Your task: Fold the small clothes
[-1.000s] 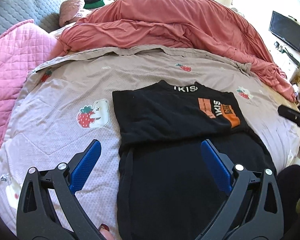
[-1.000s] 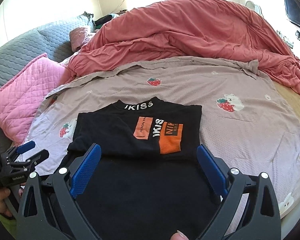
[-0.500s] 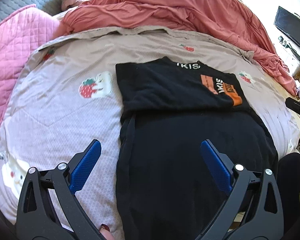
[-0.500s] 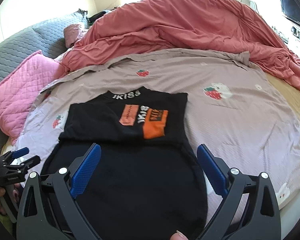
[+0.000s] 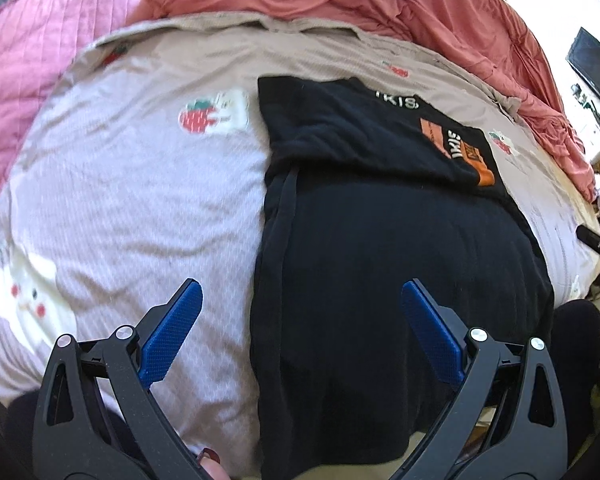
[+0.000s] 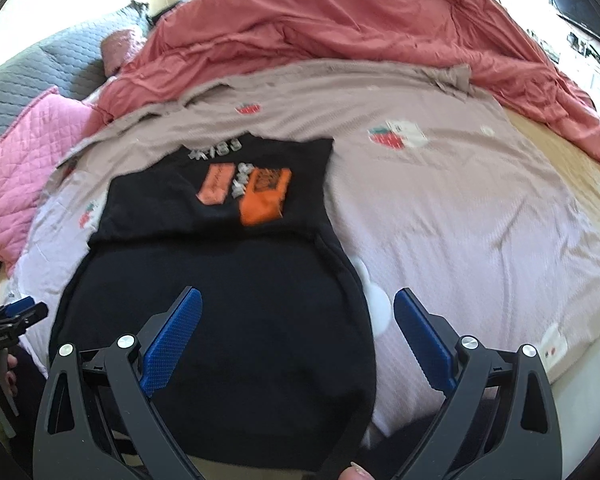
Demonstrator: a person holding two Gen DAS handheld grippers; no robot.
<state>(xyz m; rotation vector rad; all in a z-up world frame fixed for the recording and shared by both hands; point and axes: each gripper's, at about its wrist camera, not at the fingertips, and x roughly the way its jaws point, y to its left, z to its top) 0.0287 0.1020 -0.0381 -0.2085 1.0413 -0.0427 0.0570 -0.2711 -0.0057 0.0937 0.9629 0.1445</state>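
Here we list a black knit garment with an orange printed patch and white lettering (image 5: pixel 380 240), lying flat on the bed; its upper part is folded over, so the patch and lettering face up at the end farthest from both tools. The near hem reaches the bed's edge below our fingers.

Left gripper (image 5: pixel 300 308): black frame, blue textured pads (image 5: pixel 172 332), jaws spread wide and holding nothing. It hovers above the garment's left edge: one pad over the sheet, the other over black fabric. In the right wrist view it shows small at the far left, beside that edge (image 6: pixel 14 314).

Right gripper (image 6: pixel 296 316): same build, blue pads (image 6: pixel 420 336), jaws spread wide, empty. It hovers over the garment's right edge, one pad above black fabric, the other above the sheet.

Beneath the garment: a mauve-grey bed sheet printed with strawberries and white bears (image 6: pixel 460 208). Ahead of both tools, beyond the sheet: a rumpled salmon-red duvet (image 6: pixel 340 28). Ahead and to the left: a pink quilted pillow (image 6: pixel 24 160) and a grey quilted cushion (image 6: pixel 40 72). Far right, a dark flat screen (image 5: pixel 594 68).
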